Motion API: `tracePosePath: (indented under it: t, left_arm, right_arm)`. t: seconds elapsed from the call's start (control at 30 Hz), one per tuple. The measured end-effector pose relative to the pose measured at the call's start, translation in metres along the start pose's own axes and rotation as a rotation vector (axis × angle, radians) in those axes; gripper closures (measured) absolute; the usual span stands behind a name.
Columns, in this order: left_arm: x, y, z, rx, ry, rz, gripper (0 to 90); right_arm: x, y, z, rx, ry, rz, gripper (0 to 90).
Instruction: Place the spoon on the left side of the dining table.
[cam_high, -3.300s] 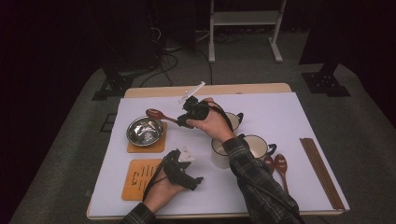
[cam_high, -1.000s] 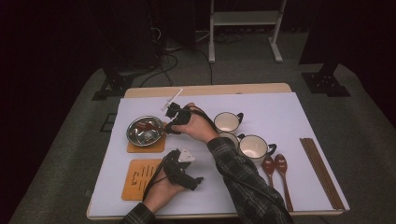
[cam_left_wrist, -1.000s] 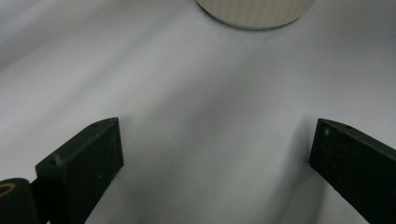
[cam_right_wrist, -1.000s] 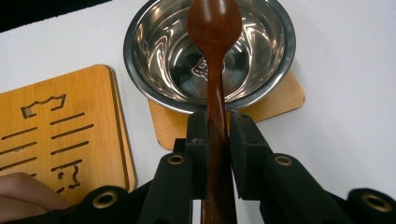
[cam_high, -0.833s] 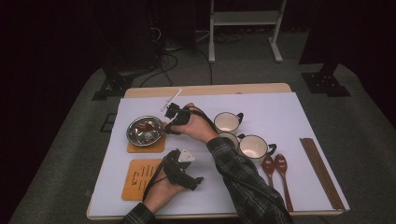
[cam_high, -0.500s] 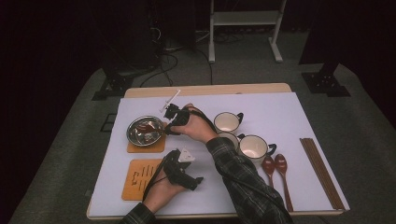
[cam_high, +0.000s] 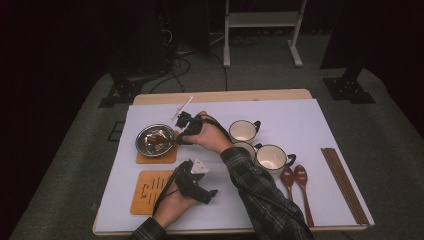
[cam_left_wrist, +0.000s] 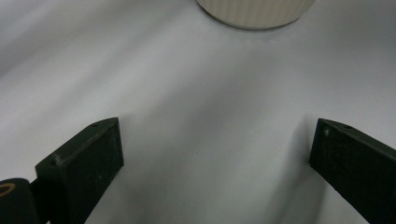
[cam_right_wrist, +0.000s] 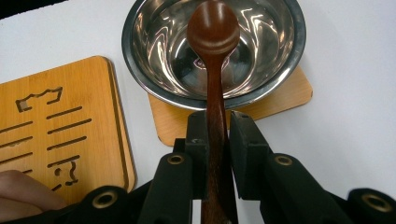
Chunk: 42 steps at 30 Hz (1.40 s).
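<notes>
The wooden spoon (cam_right_wrist: 214, 56) is clamped by its handle between the jaws of my right hand-held gripper (cam_right_wrist: 215, 128), which are nearly closed on it; its bowl sticks out straight ahead of the jaws and hangs over the inside of the steel bowl (cam_right_wrist: 280, 70), whether touching the bottom or just above it I cannot tell. A few seconds ago I held this spoon higher and further right, above the cups; since then I have carried it across to the steel bowl, and for the last second it has sat in the same spot with the grip unchanged. I judge the carry is finished and what is left is to let the spoon go so it rests in the bowl

The steel bowl stands on a small wooden coaster (cam_right_wrist: 289, 95) just ahead of the right jaws, and a second slotted wooden coaster (cam_right_wrist: 60, 126) lies bare off to their left. From above, my right hand-held gripper (cam_high: 172, 139) reaches over the bowl's near rim

My left hand-held gripper (cam_left_wrist: 212, 154) rests low on the white table (cam_left_wrist: 187, 93) with its jaws spread wide and nothing between them; it has not shifted. A ribbed cream cup (cam_left_wrist: 254, 11) stands ahead of it. Two more wooden spoons (cam_high: 295, 185) wait well to my right, beside the chopsticks (cam_high: 345, 185)
</notes>
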<state>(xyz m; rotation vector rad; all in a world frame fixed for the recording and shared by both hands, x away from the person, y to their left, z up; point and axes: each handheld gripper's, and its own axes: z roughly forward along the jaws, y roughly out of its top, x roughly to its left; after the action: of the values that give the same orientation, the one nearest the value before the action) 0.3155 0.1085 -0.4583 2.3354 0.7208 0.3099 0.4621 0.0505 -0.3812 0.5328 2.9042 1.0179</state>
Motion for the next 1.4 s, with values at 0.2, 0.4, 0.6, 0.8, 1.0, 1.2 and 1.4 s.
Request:
tracePosePath:
  t: [0.2, 0.4, 0.6, 0.8, 1.0, 1.2, 1.4]
  left_arm:
    - [0.0002, 0.0, -0.0002, 0.002, 0.0, 0.003, 1.7]
    - [0.0001, 0.0, -0.0002, 0.002, 0.0, 0.002, 1.7]
    - [-0.0003, 0.0, 0.0001, -0.004, 0.0, -0.004, 1.7]
    - [-0.0003, 0.0, 0.0001, -0.003, 0.0, -0.003, 1.8]
    - [-0.0003, 0.0, 0.0002, -0.003, -0.001, -0.004, 1.7]
    - [-0.0003, 0.0, 0.0002, -0.004, 0.0, -0.004, 1.8]
    - [-0.0001, 0.0, 0.0001, -0.002, 0.0, -0.002, 1.7]
  right_arm:
    - [0.0009, 0.0007, 0.0015, 0.002, 0.0, -0.01, 77.3]
    - [0.002, 0.0015, 0.0022, -0.001, 0.0, -0.01, 77.3]
    - [0.0031, 0.0024, 0.0036, -0.006, 0.004, -0.011, 77.1]
    - [0.0024, 0.0021, 0.0035, -0.012, 0.006, -0.011, 76.9]
    - [0.0023, 0.0021, 0.0036, -0.021, 0.007, -0.012, 75.6]
    - [0.0025, 0.002, 0.0036, -0.032, 0.011, -0.011, 66.7]
    - [0.0026, 0.0014, 0.0012, -0.053, 0.022, -0.005, 56.6]
